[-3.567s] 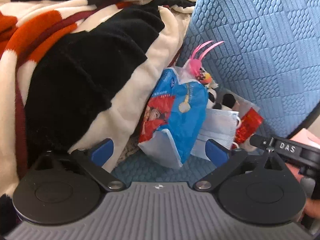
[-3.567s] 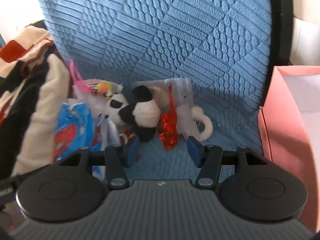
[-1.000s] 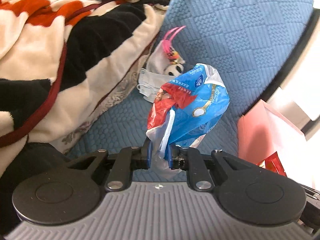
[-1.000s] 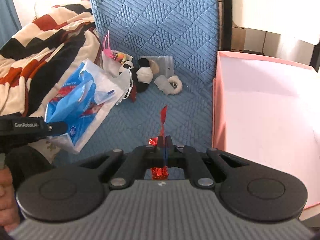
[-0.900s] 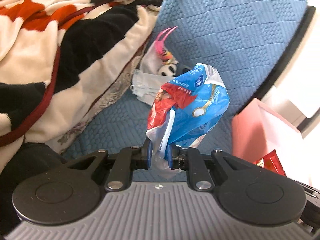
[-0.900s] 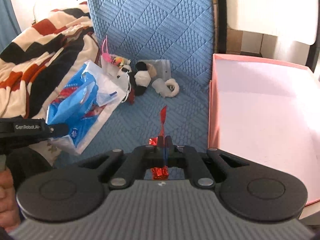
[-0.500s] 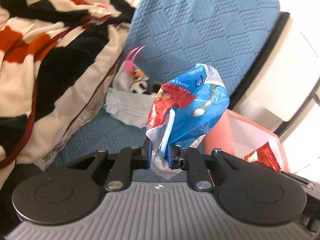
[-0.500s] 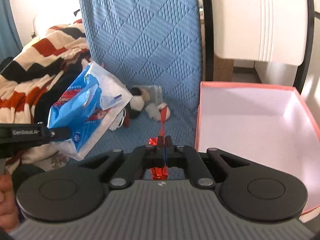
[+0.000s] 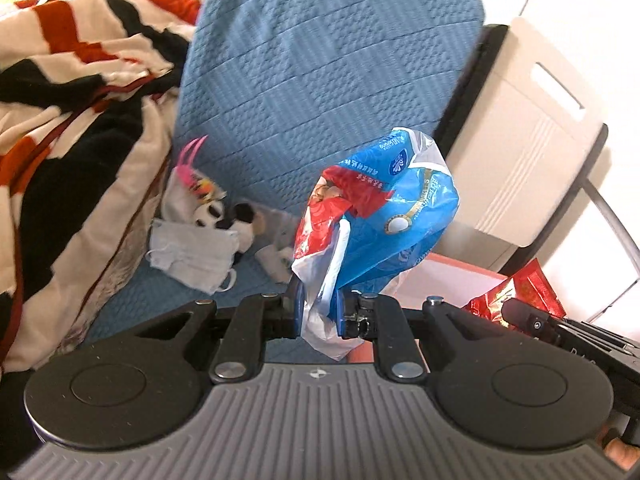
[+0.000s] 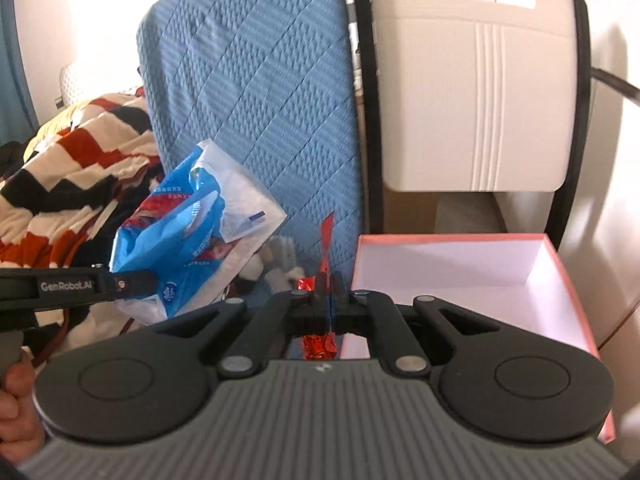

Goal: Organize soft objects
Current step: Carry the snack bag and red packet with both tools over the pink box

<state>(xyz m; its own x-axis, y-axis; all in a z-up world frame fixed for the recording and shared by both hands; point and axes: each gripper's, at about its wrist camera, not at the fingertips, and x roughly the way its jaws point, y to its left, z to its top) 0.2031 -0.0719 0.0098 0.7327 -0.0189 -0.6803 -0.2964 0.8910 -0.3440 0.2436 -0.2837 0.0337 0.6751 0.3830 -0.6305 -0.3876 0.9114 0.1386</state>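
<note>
Blue quilted seat [image 9: 328, 60] w/ striped blanket [image 9: 60, 92] lying at far left. Plush toys [image 9: 216, 212] & face mask [image 9: 192, 254] sitting on cushion by blanket. Left gripper [image 9: 318, 308] clamping blue plastic bag [image 9: 380, 208], hanging it above seat, fingers pinched tight. Right gripper [image 10: 327, 306] squeezing red foil wrapper [image 10: 324, 248], nearly closed, beside pink box [image 10: 472, 276] at right w/ white interior.

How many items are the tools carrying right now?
2. The blue bag is clamped in the left tool. The red wrapper is clamped in the right tool, beside the pink box. Nothing else seems held.
</note>
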